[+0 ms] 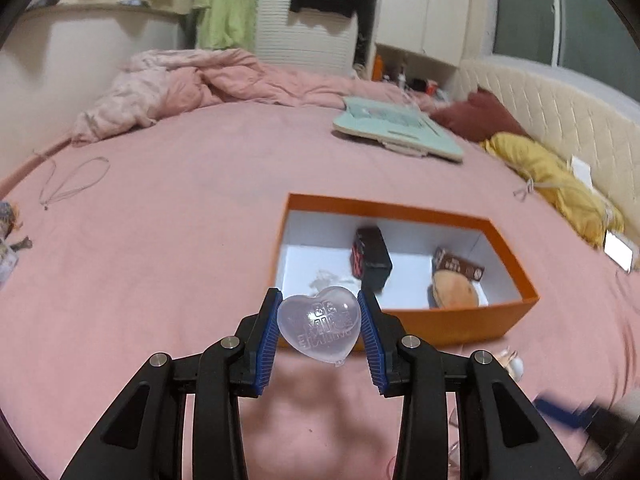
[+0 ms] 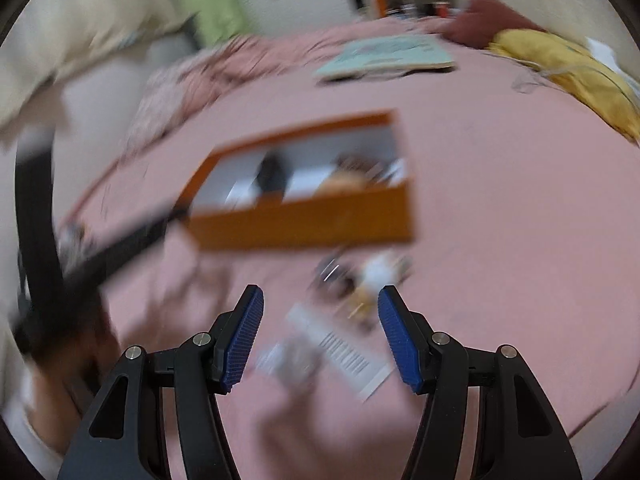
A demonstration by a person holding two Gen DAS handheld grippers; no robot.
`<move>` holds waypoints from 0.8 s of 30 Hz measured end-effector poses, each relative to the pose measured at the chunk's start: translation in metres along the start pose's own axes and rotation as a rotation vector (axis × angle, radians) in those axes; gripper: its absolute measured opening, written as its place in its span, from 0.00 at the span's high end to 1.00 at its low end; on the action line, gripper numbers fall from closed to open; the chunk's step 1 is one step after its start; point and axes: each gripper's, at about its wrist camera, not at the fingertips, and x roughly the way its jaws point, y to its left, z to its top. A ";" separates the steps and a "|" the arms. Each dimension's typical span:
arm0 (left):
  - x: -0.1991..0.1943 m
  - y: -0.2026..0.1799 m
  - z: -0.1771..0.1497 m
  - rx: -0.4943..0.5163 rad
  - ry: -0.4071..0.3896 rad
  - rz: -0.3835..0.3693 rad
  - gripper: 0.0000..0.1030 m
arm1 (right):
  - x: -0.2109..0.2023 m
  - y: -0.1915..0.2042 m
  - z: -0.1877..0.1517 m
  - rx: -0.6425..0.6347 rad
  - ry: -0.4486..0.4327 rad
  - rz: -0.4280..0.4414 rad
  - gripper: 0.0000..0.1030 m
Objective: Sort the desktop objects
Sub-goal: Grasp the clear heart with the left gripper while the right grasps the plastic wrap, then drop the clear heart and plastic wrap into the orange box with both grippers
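Note:
My left gripper [image 1: 319, 322] is shut on a clear heart-shaped plastic case [image 1: 319, 322] and holds it above the pink bed, at the near left corner of an open orange box [image 1: 460, 322]. The box holds a black block [image 1: 372, 258], a brown packet [image 1: 458, 266], a tan round thing [image 1: 454, 290] and a clear wrapper [image 1: 326, 280]. My right gripper [image 2: 320, 328] is open and empty above a white barcoded label [image 2: 340, 354] and small blurred items [image 2: 368, 276] lying in front of the orange box [image 2: 304, 220].
A mint-green board [image 1: 396, 130] lies farther back on the bed. A pink quilt [image 1: 180, 84], a maroon pillow [image 1: 480, 114] and yellow cloth [image 1: 552, 180] ring the far side. A thin cord [image 1: 74, 184] lies at left. The right wrist view is motion-blurred.

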 end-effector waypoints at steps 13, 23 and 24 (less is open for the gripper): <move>0.001 0.001 0.003 -0.050 0.011 -0.052 0.65 | 0.021 0.015 -0.019 -0.117 0.014 -0.077 0.65; -0.012 -0.006 0.012 -0.027 -0.045 -0.083 0.65 | 0.008 0.014 0.001 -0.069 -0.069 -0.008 0.65; -0.013 -0.009 0.014 -0.018 -0.053 -0.091 0.65 | 0.007 0.013 0.005 -0.061 -0.077 -0.004 0.65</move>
